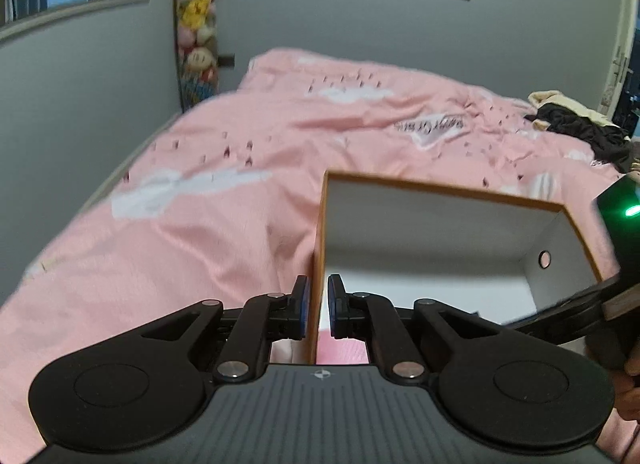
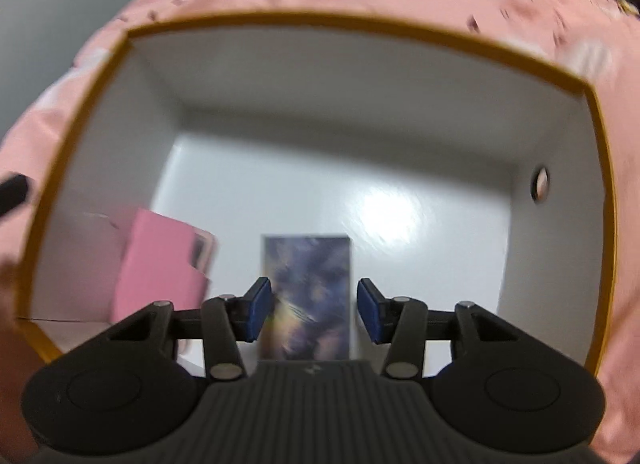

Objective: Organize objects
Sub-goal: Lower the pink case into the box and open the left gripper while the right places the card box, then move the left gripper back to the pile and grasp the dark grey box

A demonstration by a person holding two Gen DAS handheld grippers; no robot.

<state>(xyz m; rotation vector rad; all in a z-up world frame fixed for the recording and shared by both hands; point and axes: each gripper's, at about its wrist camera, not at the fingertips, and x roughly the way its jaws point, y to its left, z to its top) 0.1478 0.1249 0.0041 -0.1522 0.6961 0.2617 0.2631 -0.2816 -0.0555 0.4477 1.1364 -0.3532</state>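
Pink bedding (image 1: 224, 224) printed with white clouds covers a bed set against grey walls, with a column of stuffed toys (image 1: 197, 36) in the far corner and dark clothes (image 1: 580, 128) heaped at the bed's far right edge. On the bedding sits an open box (image 2: 360, 30) with an orange rim and white inside. The left tool (image 1: 318, 306) has its blue pads pressed onto the box's left wall, pinching it. The right tool (image 2: 314, 310) hangs over the box's open top, pointing down, its pads spread apart and touching nothing. Below it, flat on the box floor, lies a card (image 2: 308, 264) with a dark bluish picture. A pink booklet (image 2: 160, 264) leans against the box's left wall, just beside the card.
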